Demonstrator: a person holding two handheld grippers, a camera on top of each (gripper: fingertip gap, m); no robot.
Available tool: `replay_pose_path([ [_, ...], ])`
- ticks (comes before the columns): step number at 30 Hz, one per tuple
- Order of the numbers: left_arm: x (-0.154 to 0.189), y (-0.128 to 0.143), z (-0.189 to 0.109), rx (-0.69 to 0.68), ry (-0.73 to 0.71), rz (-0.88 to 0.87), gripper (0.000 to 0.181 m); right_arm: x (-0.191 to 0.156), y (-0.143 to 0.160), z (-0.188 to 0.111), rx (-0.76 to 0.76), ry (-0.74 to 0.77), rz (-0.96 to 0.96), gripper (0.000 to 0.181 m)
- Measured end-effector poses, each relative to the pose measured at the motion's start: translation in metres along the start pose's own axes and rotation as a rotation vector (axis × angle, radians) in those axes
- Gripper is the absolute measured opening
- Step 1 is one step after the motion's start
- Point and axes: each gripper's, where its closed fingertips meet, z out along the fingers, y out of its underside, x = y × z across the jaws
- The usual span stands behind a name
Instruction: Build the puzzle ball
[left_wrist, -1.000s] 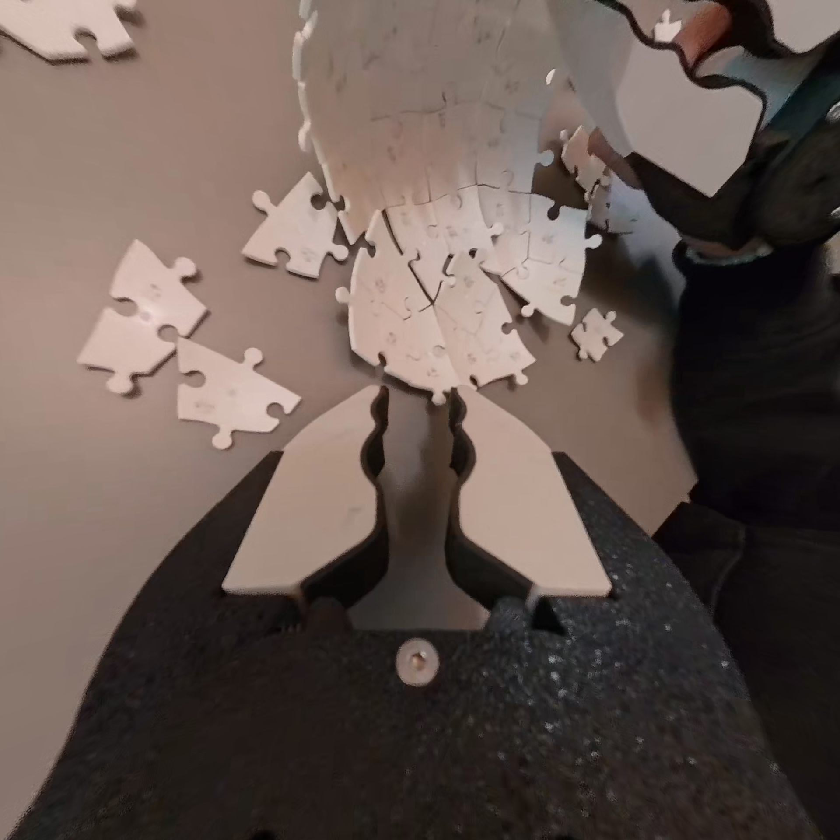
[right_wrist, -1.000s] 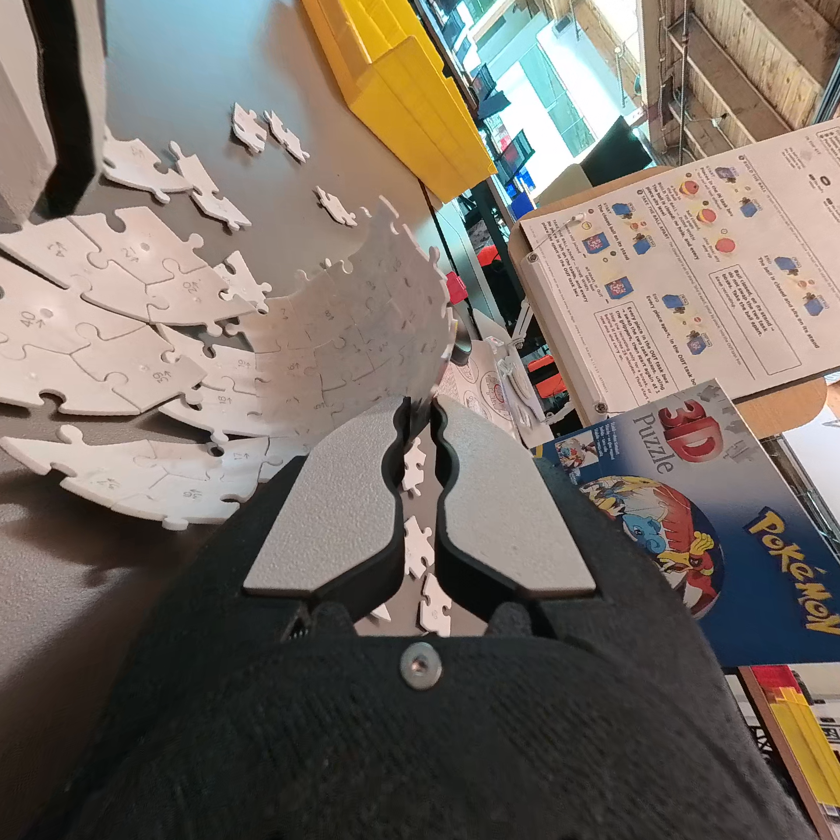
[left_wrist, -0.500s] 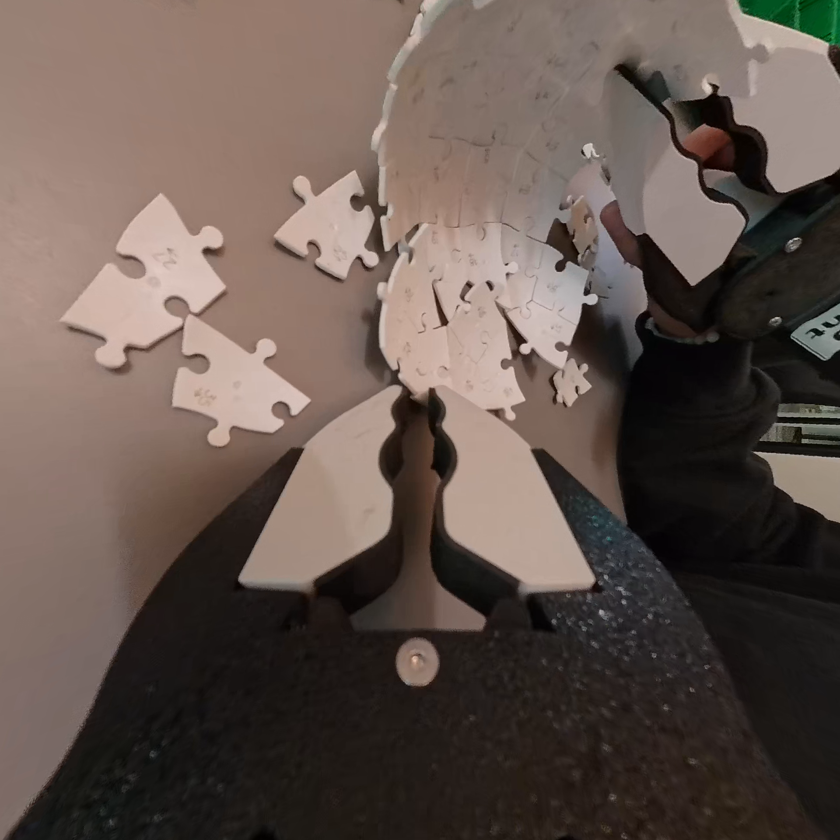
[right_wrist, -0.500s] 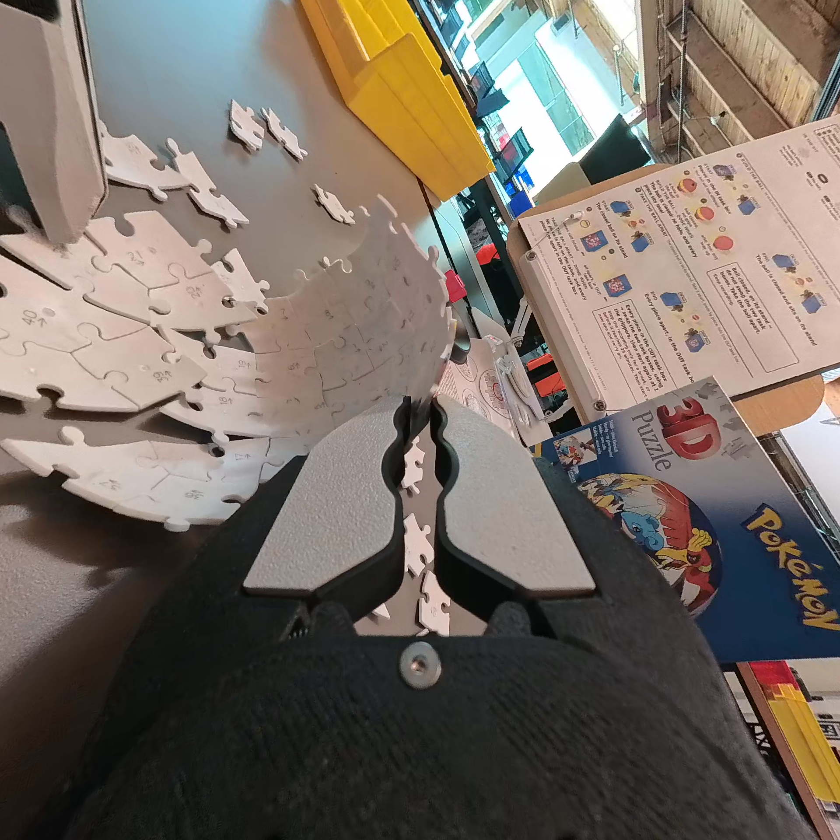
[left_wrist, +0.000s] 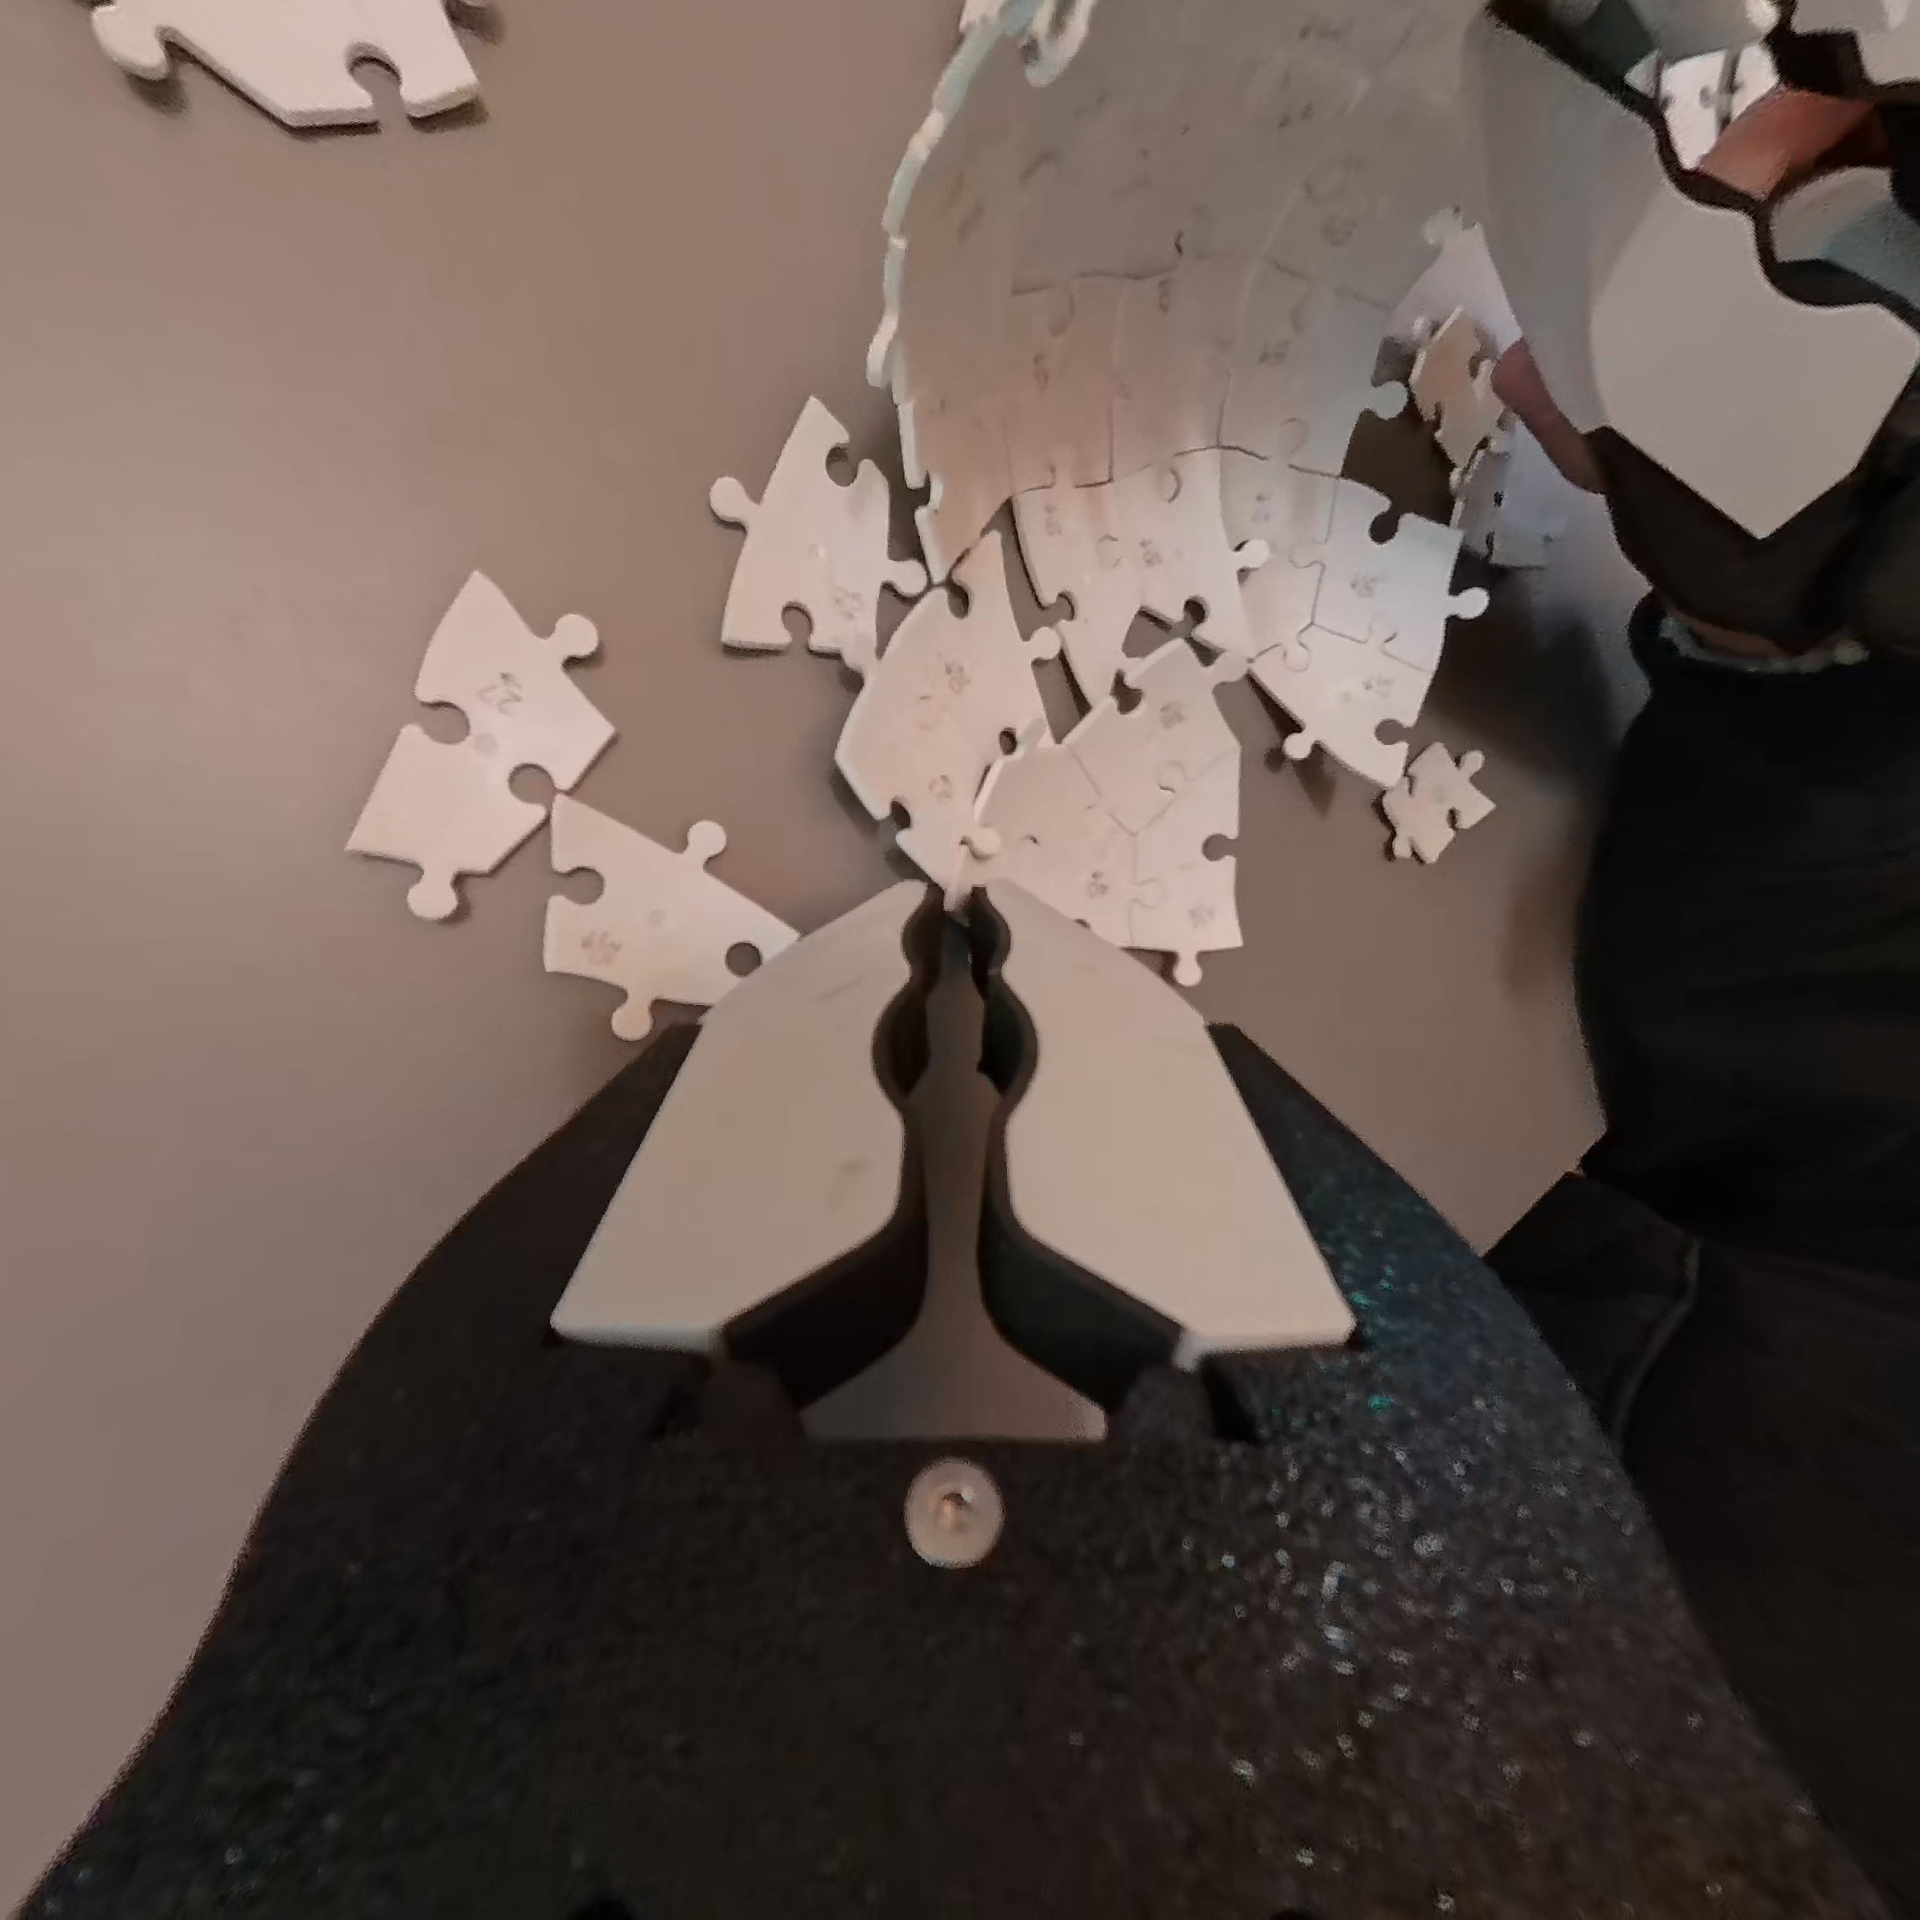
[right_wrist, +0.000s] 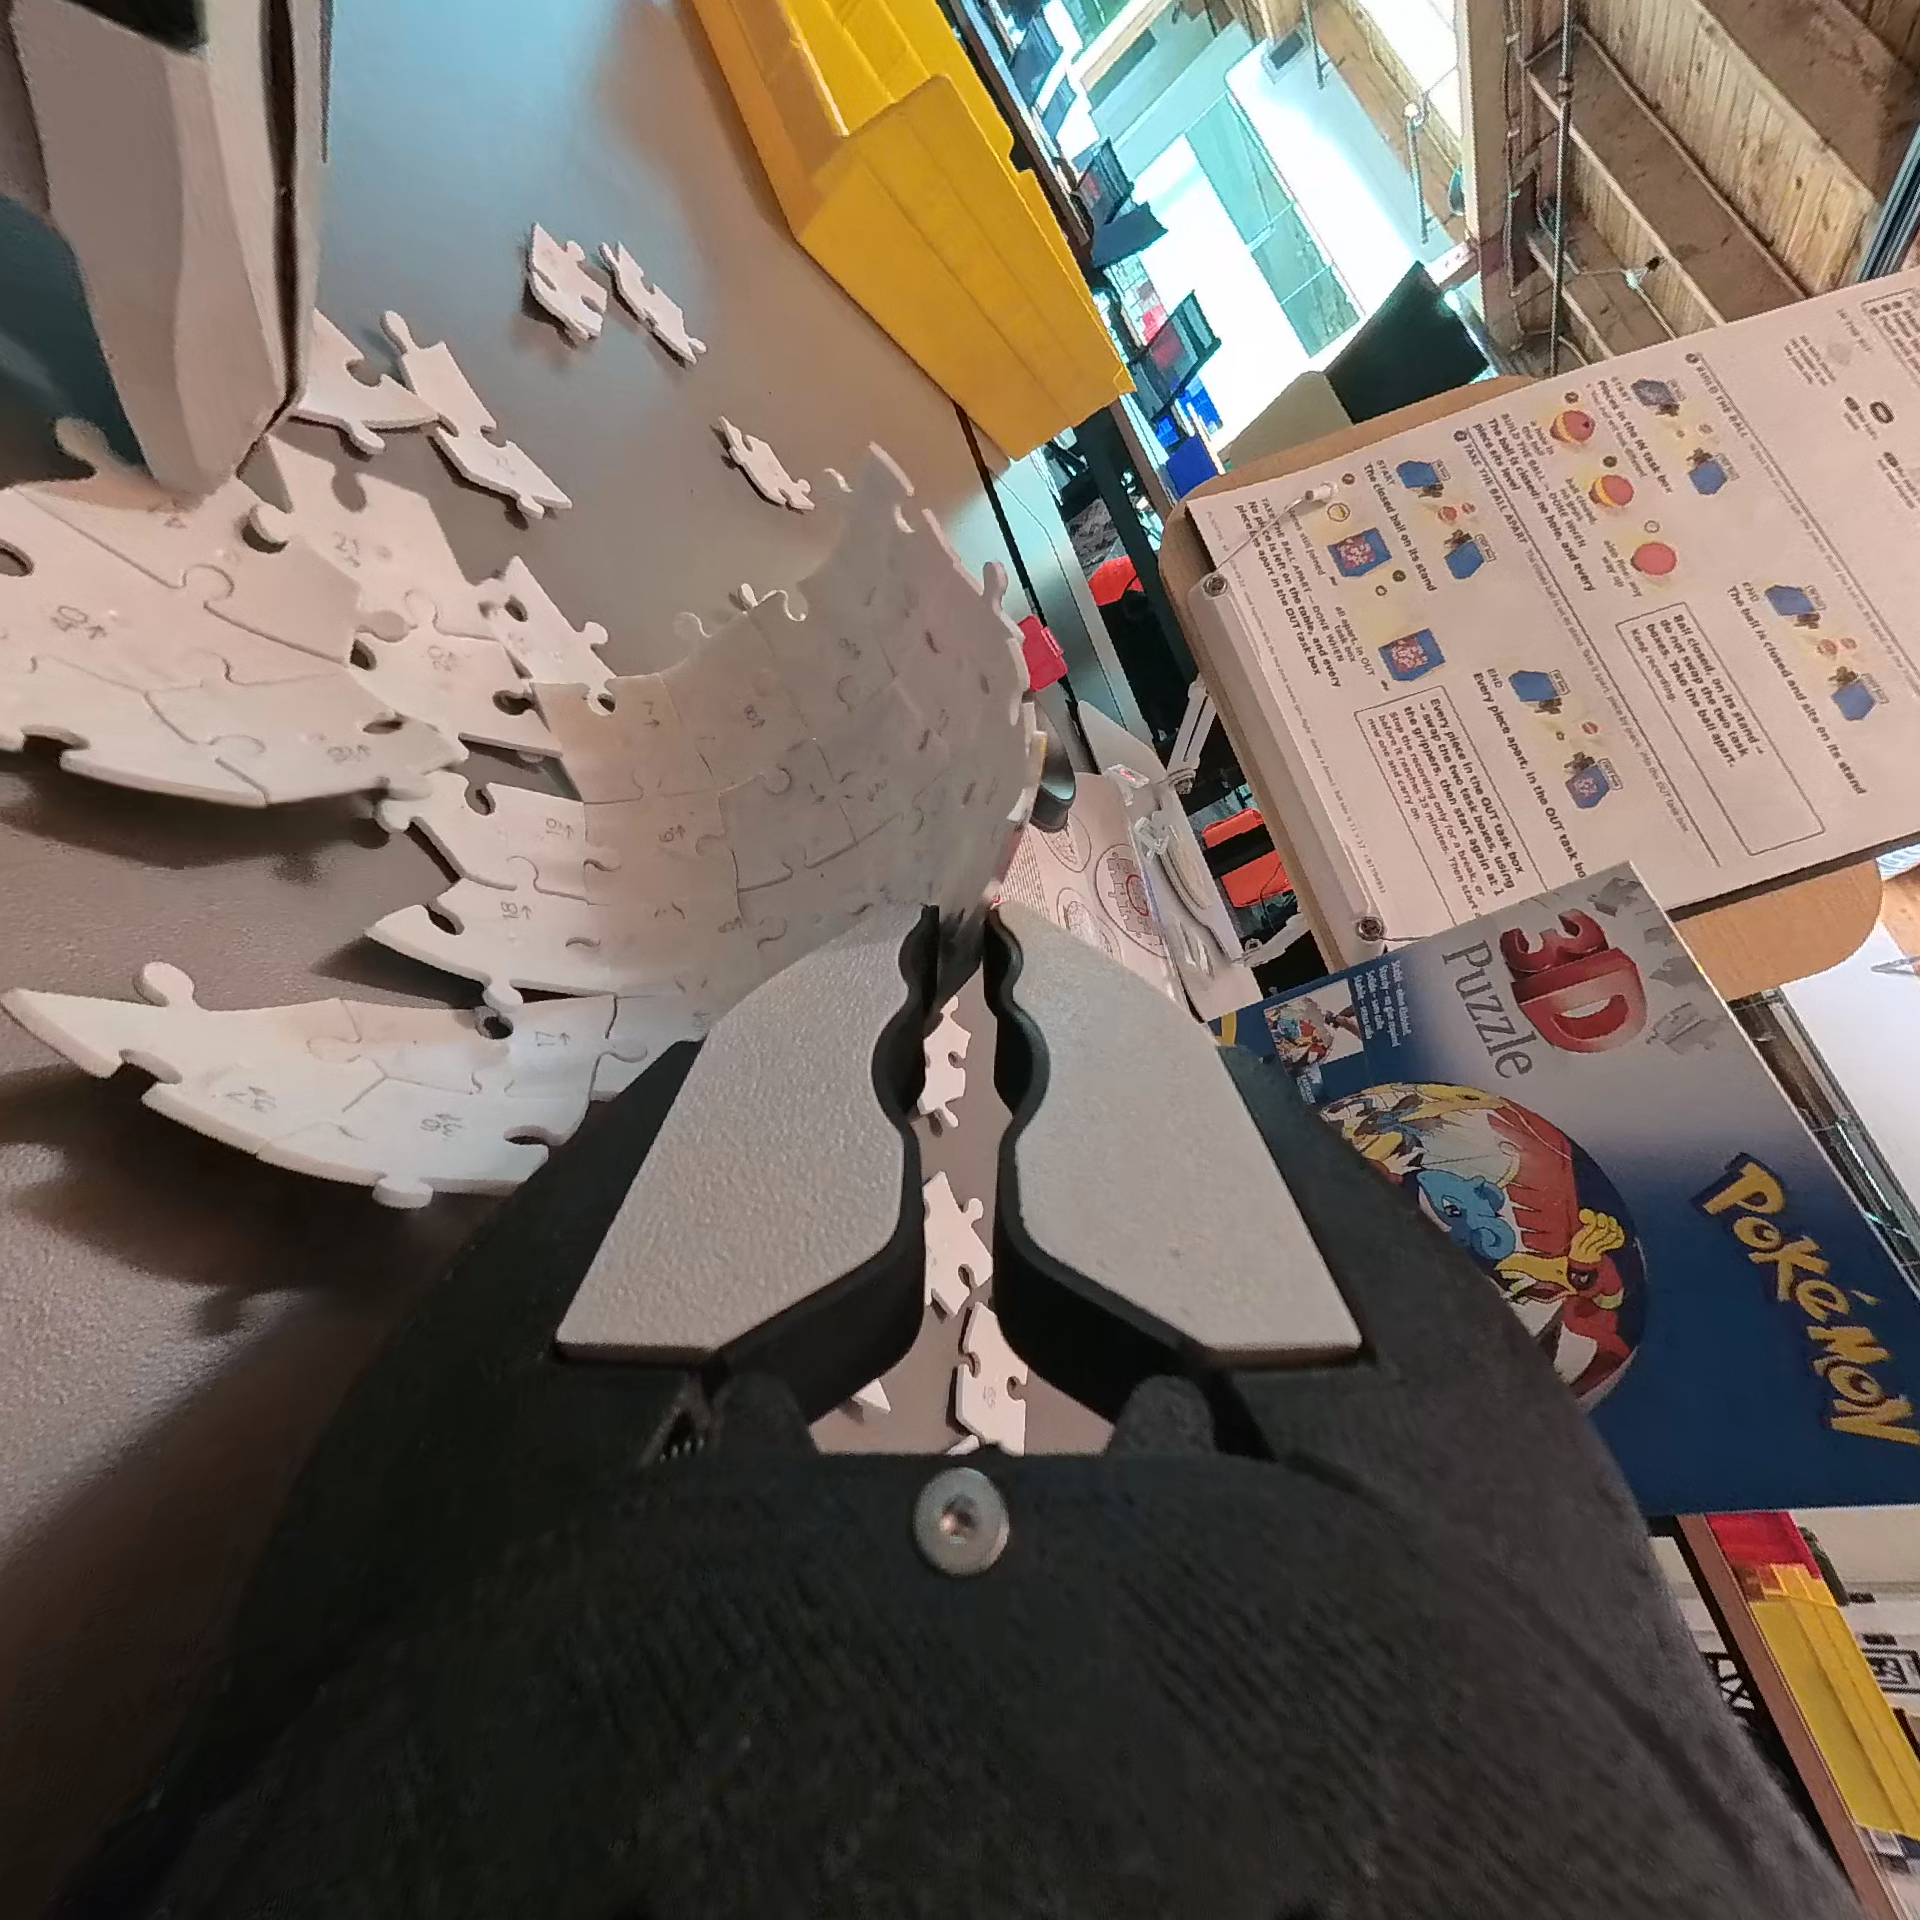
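The half-built puzzle ball (left_wrist: 1122, 343) is a curved white shell of joined pieces, its lower flaps (left_wrist: 1132, 790) splayed on the grey table. My left gripper (left_wrist: 956, 906) has its jaws closed down on the near edge of a lower flap. My right gripper (right_wrist: 961, 923) is shut on the shell's upright rim (right_wrist: 831, 727). The right gripper also shows in the left wrist view (left_wrist: 1766, 343) at the top right, held by a hand. One left finger (right_wrist: 177, 260) shows in the right wrist view, its tip down on the flat flaps (right_wrist: 208, 644).
Loose white pieces (left_wrist: 483, 748) lie left of the shell, with more (right_wrist: 613, 291) farther off and several under my right gripper (right_wrist: 954, 1247). A yellow bin (right_wrist: 935, 229), an instruction sheet (right_wrist: 1610, 623) and the blue puzzle box (right_wrist: 1558, 1195) stand along the table's far side. The grippers' ends are close to 15 cm from one another.
My left gripper has moved up to the shell's lower flap and closed from open to nearly shut on its edge. The lower flaps have spread apart. The right gripper has held still.
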Motion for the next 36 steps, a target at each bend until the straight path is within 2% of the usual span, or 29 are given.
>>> replay_pose_path([
  [8, 0.001, 0.004, 0.0, -0.024, 0.01, 0.027, 0.005, 0.0, 0.0, 0.0, 0.001, -0.001, 0.005, 0.008],
  [13, -0.001, 0.015, -0.006, -0.117, 0.012, 0.099, 0.005, 0.0, 0.001, 0.0, -0.002, 0.0, 0.005, 0.008],
  [22, -0.029, 0.022, -0.024, -0.253, -0.153, 0.285, 0.006, 0.0, 0.003, 0.0, -0.013, 0.002, 0.001, 0.009],
  [28, -0.03, 0.026, -0.028, -0.277, -0.167, 0.349, 0.014, 0.0, 0.003, 0.0, -0.011, 0.003, 0.002, 0.008],
  [33, -0.029, 0.003, -0.042, -0.176, -0.183, 0.417, 0.021, 0.0, 0.003, 0.0, -0.008, 0.002, 0.004, 0.008],
  [36, -0.032, -0.013, -0.038, -0.149, -0.191, 0.599, 0.031, 0.0, 0.001, 0.001, -0.003, 0.001, 0.005, 0.008],
])
